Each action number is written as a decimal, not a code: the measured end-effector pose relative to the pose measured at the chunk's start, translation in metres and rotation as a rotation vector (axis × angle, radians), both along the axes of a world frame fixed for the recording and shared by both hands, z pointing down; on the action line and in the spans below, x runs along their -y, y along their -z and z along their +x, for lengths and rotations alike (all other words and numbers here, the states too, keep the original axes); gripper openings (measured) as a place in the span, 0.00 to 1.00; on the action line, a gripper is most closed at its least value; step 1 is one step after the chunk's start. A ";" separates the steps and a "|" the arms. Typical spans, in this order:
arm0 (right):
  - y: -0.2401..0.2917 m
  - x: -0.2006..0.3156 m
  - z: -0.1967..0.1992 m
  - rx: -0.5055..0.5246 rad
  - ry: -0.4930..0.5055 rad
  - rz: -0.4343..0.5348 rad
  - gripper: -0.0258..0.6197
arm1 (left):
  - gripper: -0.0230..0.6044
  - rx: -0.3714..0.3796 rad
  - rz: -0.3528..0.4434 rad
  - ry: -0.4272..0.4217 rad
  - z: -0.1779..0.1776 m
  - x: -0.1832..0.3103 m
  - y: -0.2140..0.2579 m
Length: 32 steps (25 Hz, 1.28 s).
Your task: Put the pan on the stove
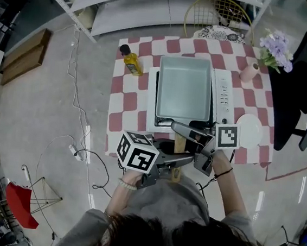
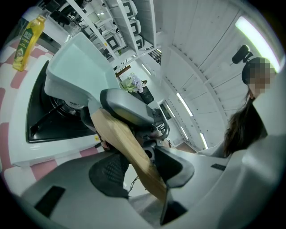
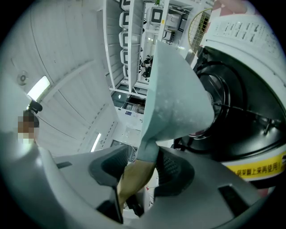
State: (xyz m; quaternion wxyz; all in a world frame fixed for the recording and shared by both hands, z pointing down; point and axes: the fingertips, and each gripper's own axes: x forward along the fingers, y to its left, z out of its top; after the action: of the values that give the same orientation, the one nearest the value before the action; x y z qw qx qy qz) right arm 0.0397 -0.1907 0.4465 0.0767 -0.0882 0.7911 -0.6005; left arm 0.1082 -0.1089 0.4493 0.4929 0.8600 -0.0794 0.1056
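Left claw (image 2: 140,167) & right claw (image 3: 138,169) both pinch wooden handle (image 1: 179,144), 6 o'clock end of square pan (image 1: 184,87) over gas stove (image 1: 222,91); stiff, prob. front-heavy.

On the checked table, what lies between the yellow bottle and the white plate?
The white stove lies there, with the pale square pan over its burner. The head view shows this, bottle at left, plate at right.
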 end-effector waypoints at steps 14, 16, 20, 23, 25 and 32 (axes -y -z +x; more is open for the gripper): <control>-0.016 0.008 0.002 -0.014 0.028 -0.060 0.34 | 0.33 -0.001 -0.060 0.013 0.005 0.010 -0.010; -0.018 0.009 0.003 -0.016 0.032 -0.062 0.34 | 0.33 -0.001 -0.066 0.014 0.006 0.011 -0.012; -0.021 0.010 0.004 -0.017 0.037 -0.073 0.34 | 0.33 0.001 -0.078 0.015 0.006 0.012 -0.015; -0.022 0.010 0.004 -0.017 0.042 -0.078 0.34 | 0.33 0.005 -0.086 0.015 0.007 0.011 -0.016; -0.023 0.009 0.004 -0.016 0.045 -0.083 0.34 | 0.33 0.006 -0.088 0.017 0.007 0.011 -0.016; -0.025 0.009 0.003 -0.014 0.049 -0.099 0.34 | 0.33 0.010 -0.101 0.019 0.007 0.011 -0.018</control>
State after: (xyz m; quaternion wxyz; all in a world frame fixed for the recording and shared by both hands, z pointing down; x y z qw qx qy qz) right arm 0.0429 -0.1996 0.4719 0.0519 -0.0766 0.7629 -0.6398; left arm 0.1153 -0.1199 0.4673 0.5364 0.8326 -0.0843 0.1090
